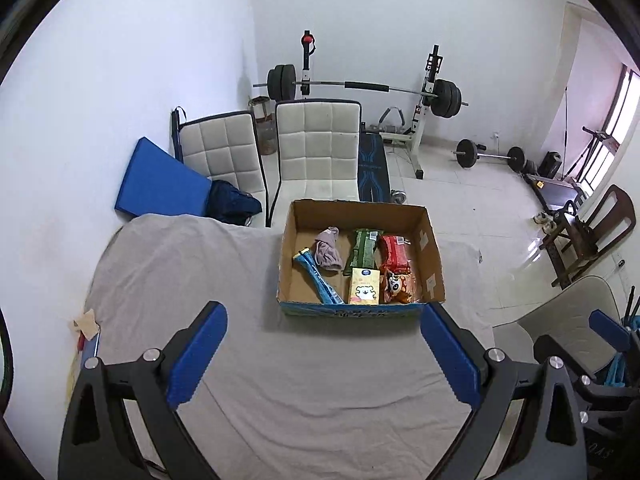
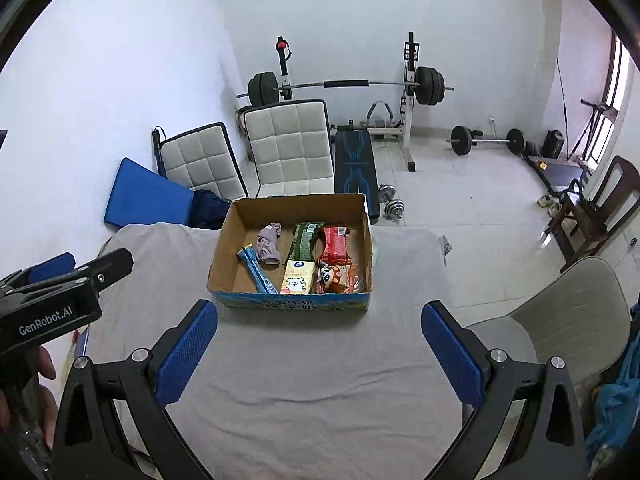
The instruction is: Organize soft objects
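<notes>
A: Open brown cardboard box (image 1: 430, 248) on the grey cloth-covered table (image 1: 280, 380): crumpled mauve cloth (image 1: 328, 250), packets. Left gripper (image 1: 324, 356) spread wide, empty.

B: Right gripper (image 2: 320, 352) likewise. Only the right view shows the chrome dumbbells (image 2: 390, 199).

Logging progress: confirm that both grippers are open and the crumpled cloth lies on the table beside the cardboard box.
Not quite. The crumpled cloth lies inside the cardboard box, not beside it, as the left wrist view shows. The left gripper and right gripper are both open.
</notes>
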